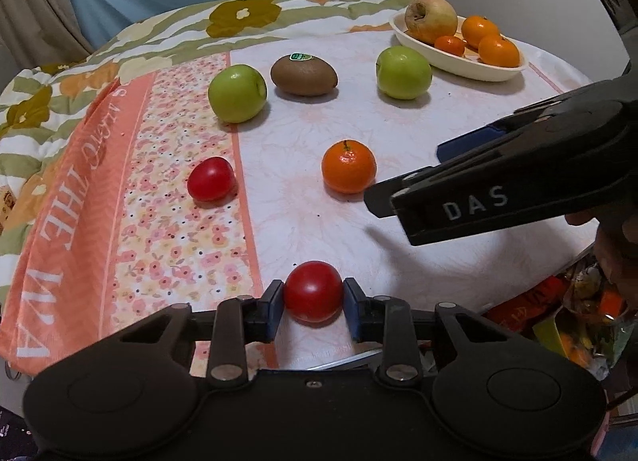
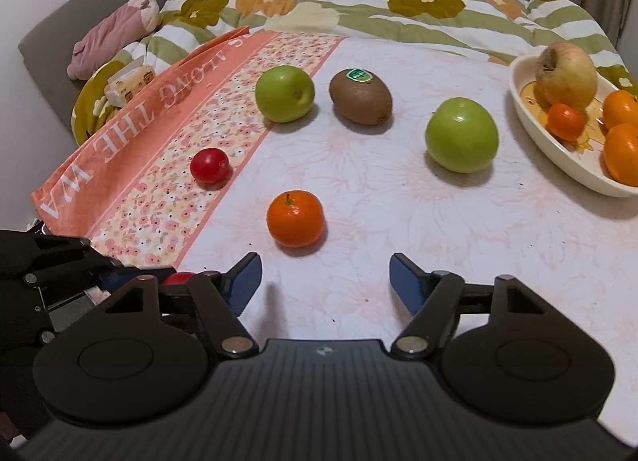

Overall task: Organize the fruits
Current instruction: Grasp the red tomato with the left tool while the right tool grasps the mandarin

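Pinching a red tomato (image 1: 312, 290) at the table's near edge, the left claw (image 1: 313, 303) is readying to lift it, probably toward the bowl (image 1: 458, 62); the right claw (image 2: 325, 281) is hanging wide open near the orange (image 2: 294, 218).

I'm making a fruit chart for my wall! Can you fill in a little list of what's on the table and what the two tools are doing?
left tool: shut on the near red tomato
right tool: open, holding nothing, just short of the loose orange
other red tomato: on the flowery cloth strip
green apples: two, and
kiwi: between the apples, sticker on top
bowl: one yellowish apple, three oranges
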The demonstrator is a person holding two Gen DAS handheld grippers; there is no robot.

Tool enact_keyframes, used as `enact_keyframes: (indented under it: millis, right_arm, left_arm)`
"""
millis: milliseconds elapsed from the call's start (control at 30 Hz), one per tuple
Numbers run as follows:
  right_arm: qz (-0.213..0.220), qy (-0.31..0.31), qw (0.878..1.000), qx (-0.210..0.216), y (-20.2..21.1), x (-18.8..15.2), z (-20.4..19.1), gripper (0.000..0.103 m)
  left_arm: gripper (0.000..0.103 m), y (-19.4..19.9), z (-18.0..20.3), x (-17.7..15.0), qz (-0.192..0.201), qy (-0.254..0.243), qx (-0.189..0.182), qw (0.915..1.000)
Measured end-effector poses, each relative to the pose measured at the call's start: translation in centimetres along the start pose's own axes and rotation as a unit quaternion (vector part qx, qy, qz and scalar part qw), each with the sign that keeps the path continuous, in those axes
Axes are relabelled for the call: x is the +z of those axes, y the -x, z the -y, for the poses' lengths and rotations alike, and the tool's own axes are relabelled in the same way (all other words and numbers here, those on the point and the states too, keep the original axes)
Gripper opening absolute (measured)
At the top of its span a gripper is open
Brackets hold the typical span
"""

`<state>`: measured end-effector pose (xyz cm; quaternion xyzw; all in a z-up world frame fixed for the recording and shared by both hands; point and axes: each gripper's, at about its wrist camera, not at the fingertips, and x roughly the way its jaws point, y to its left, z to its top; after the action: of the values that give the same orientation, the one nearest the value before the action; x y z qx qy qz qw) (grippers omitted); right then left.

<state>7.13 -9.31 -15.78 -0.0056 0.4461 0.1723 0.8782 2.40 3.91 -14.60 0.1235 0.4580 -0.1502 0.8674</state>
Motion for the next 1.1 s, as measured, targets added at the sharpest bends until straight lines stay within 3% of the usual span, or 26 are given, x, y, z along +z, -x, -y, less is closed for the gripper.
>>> enact_keyframes:
  millis: [800,900,1100]
  right_arm:
    - [0.003,0.025,1.000,0.001,-3.5,2.2,-1.8,0.063]
    - [0.000,0.024,1.000,0.007,-3.6,2.2,-1.7,0.052]
    - [0.006,0.024,1.000,-0.001,-2.9,2.2,-1.4,0.052]
  left_arm:
    - [0.035,-0.4,-1.9,0.3,0.002,0.005,0.016,0.9999]
    - [0.035,-0.5,-1.9,0.4,0.002,0.001,0.017,0.9999]
    - [0.035,-0.2,-1.9,0.8,0.003,0.003,0.020,0.9998]
